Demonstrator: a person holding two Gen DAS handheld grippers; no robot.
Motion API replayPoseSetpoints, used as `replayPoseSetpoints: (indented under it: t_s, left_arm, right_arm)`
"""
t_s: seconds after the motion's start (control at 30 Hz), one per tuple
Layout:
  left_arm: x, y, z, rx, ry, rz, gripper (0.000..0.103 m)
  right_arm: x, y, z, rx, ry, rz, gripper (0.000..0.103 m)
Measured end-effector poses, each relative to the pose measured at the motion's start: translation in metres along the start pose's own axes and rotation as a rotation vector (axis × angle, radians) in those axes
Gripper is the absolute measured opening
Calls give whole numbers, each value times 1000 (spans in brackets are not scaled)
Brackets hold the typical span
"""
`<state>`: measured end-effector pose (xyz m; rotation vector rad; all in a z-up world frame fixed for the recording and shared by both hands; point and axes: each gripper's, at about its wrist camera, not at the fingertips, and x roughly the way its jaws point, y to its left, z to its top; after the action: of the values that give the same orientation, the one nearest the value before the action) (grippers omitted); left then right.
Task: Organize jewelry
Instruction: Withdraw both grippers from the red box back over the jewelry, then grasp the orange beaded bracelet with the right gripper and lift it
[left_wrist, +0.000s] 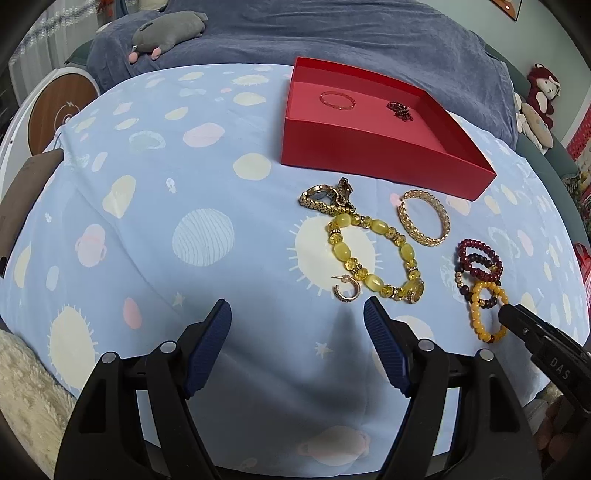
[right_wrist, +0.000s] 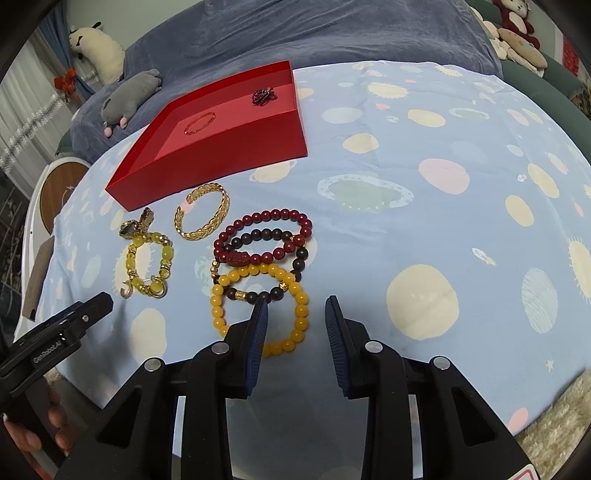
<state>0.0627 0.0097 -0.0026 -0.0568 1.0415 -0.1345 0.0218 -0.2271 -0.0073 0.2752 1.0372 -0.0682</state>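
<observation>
A red box (left_wrist: 373, 155) (right_wrist: 229, 155) on the blue cloth holds a thin pink bangle (left_wrist: 337, 100) (right_wrist: 199, 124) and a dark red beaded piece (left_wrist: 399, 109) (right_wrist: 263, 96). In front lie a gold watch (left_wrist: 325, 199), a yellow bead bracelet (left_wrist: 373, 254) (right_wrist: 149, 258), a gold earring (left_wrist: 346, 290), a gold cuff (left_wrist: 423, 218) (right_wrist: 203, 214), a red bead bracelet (right_wrist: 264, 236), a dark bead bracelet (right_wrist: 271, 264) and an orange bead bracelet (left_wrist: 485, 314) (right_wrist: 258, 314). My left gripper (left_wrist: 297, 314) is open and empty, short of the earring. My right gripper (right_wrist: 295, 306) is open over the orange bracelet's right side.
A grey plush toy (left_wrist: 168, 33) (right_wrist: 129, 96) lies on the dark blue blanket (left_wrist: 332, 33) behind the cloth. More plush toys (left_wrist: 539, 103) sit at the far right. A round wooden-faced device (left_wrist: 61, 114) stands at the left. A shaggy cream rug (left_wrist: 26, 398) is below.
</observation>
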Motion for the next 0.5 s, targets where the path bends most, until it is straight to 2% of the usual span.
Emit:
replayPoseSetpoints:
  t_s: [0.23, 0.5]
  left_arm:
    - [3, 1, 4, -24, 8, -11, 71]
    - [12, -10, 19, -14, 0, -17, 71]
  right_arm:
    - [4, 1, -1, -14, 3, -2, 8]
    - [-10, 3, -10, 7, 6, 81, 7]
